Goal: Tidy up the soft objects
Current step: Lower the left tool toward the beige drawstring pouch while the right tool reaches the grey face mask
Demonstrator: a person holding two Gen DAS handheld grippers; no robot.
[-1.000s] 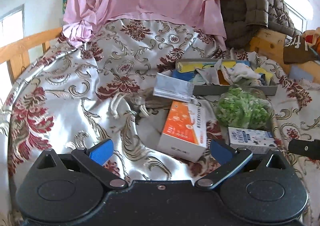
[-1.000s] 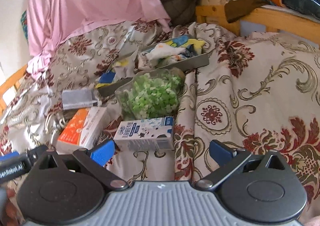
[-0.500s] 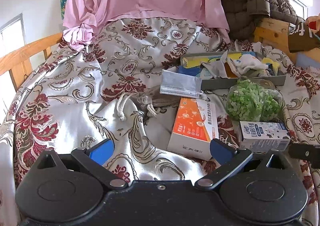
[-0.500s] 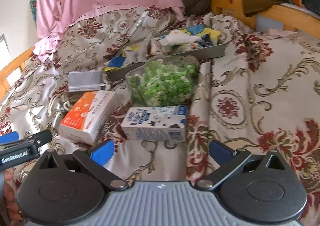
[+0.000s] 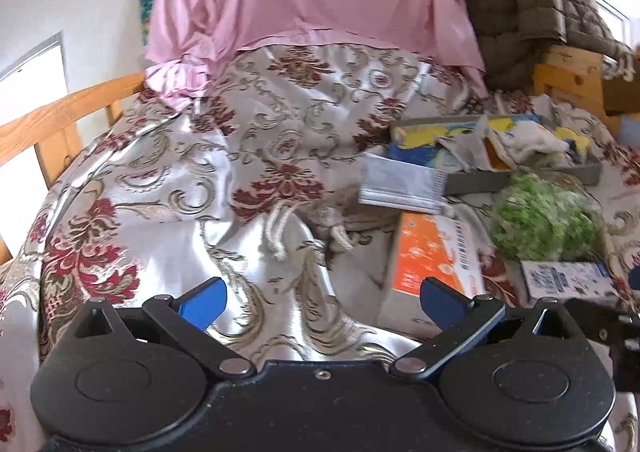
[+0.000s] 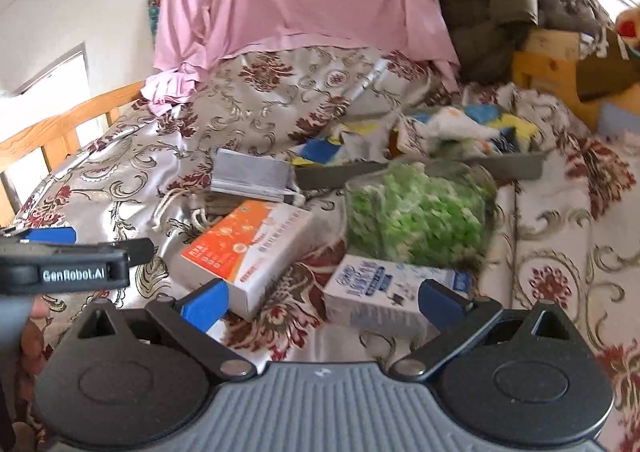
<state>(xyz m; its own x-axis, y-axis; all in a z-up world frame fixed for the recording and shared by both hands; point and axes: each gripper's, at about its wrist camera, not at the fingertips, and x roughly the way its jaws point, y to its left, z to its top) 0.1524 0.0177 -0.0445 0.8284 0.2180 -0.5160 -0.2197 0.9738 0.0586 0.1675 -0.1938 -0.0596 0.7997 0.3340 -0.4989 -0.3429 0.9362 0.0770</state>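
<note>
- Left gripper (image 5: 322,298) gapes wide, holding nothing, above the bed (image 5: 160,187).
- Right gripper (image 6: 323,302) likewise spread and empty, near the milk carton (image 6: 384,292).
- Soft cloths (image 6: 460,127) fill the grey tray (image 6: 516,167) behind the green bag (image 6: 416,211).
- Orange box (image 6: 248,248) lies left of the bag.

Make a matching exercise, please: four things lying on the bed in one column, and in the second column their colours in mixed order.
Things:
1. face mask
2. medicine box
3. bag of small pieces
4. carton

Colours:
a. green
b. white with blue print
c. grey
d. orange and white

Pairs: 1-c, 2-d, 3-a, 4-b
</note>
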